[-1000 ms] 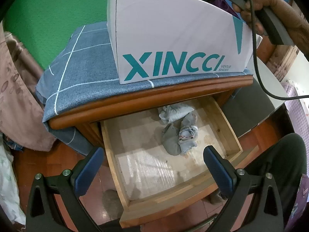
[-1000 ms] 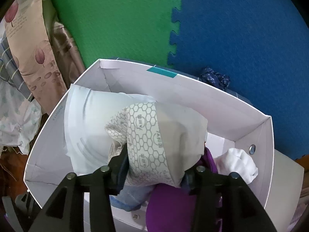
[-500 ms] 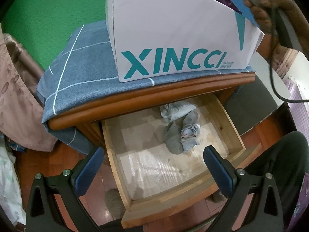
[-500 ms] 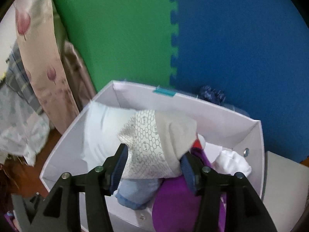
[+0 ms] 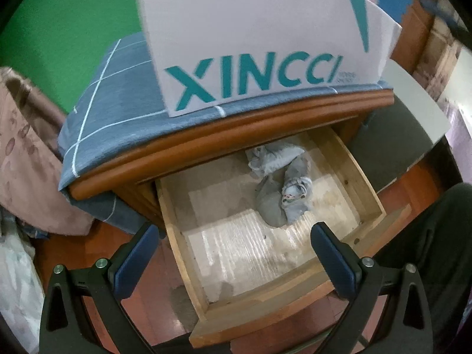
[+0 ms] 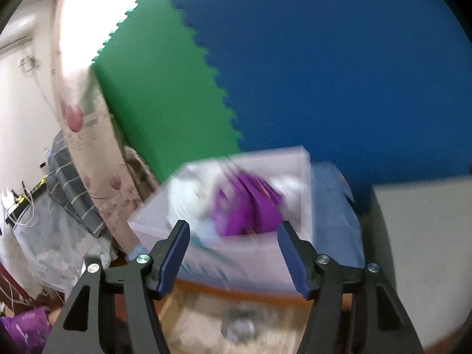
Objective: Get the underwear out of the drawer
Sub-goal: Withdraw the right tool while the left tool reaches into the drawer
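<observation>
The wooden drawer [image 5: 330,283] stands pulled out below the nightstand top. Grey crumpled underwear [image 5: 280,185] lies at its back right. My left gripper [image 5: 233,253] hangs open over the drawer's front, with nothing between its blue pads. On the nightstand stands a white XINCCI box [image 5: 253,38]; the right wrist view, blurred, shows that box [image 6: 244,253] holding purple cloth [image 6: 247,206] and pale garments. My right gripper [image 6: 233,250] is in front of the box, its jaws opening and nothing between them.
A blue checked cloth [image 5: 118,112] covers the nightstand top. Green and blue foam mats [image 6: 324,73] line the wall. A floral curtain [image 6: 94,162] and bedding lie to the left. A person's dark trouser leg [image 5: 427,250] is at the right of the drawer.
My right gripper let go of the honeycomb-patterned underwear in the box, drew back away from the box and opened. The hand and right gripper left the left wrist view. The left gripper stayed put.
</observation>
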A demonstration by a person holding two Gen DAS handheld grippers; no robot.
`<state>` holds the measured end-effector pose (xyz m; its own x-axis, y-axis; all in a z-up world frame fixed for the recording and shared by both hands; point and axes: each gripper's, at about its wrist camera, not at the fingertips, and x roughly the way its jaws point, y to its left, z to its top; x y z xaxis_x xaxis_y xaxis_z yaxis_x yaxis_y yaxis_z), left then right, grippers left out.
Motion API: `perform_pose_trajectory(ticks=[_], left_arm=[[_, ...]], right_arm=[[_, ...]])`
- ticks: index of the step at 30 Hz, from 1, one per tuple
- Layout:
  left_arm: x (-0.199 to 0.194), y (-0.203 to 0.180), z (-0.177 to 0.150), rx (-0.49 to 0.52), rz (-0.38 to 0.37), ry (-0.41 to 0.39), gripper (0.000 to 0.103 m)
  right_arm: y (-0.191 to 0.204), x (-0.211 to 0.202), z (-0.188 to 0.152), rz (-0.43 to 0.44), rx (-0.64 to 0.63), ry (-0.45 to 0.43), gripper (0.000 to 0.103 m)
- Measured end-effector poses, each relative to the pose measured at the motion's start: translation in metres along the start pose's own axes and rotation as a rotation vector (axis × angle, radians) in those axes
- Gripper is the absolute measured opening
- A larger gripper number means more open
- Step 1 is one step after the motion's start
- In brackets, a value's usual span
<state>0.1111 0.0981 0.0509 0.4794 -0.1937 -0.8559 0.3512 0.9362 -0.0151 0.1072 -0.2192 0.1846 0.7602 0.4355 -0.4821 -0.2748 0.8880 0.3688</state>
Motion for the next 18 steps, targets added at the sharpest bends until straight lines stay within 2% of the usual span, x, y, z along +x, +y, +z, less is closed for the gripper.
perform_pose_trajectory(ticks=[3,6,9,10,12,16,18], left_arm=[[0.003,-0.012,-0.001,0.049,-0.011,-0.004,0.102],[0.008,-0.031,-0.001,0.128,-0.034,-0.013,0.101],[0.029,-0.056,0.001,0.225,-0.025,0.053,0.096],[0.036,-0.064,0.001,0.260,-0.013,0.072,0.094],[0.051,-0.079,0.003,0.320,0.003,0.099,0.092],[0.081,-0.106,0.010,0.415,-0.010,0.154,0.091],[0.094,-0.114,0.014,0.451,-0.010,0.171,0.082]], right_arm=[[-0.044,-0.004,-0.039,-0.012,0.154,0.051,0.063],[-0.078,-0.003,-0.072,0.013,0.339,0.075,0.063],[-0.097,-0.005,-0.088,0.030,0.435,0.089,0.063],[-0.098,-0.009,-0.085,0.059,0.429,0.066,0.063],[-0.095,-0.015,-0.083,0.056,0.397,0.045,0.063],[-0.094,-0.011,-0.085,0.091,0.407,0.077,0.063],[-0.094,-0.014,-0.085,0.094,0.394,0.075,0.063]])
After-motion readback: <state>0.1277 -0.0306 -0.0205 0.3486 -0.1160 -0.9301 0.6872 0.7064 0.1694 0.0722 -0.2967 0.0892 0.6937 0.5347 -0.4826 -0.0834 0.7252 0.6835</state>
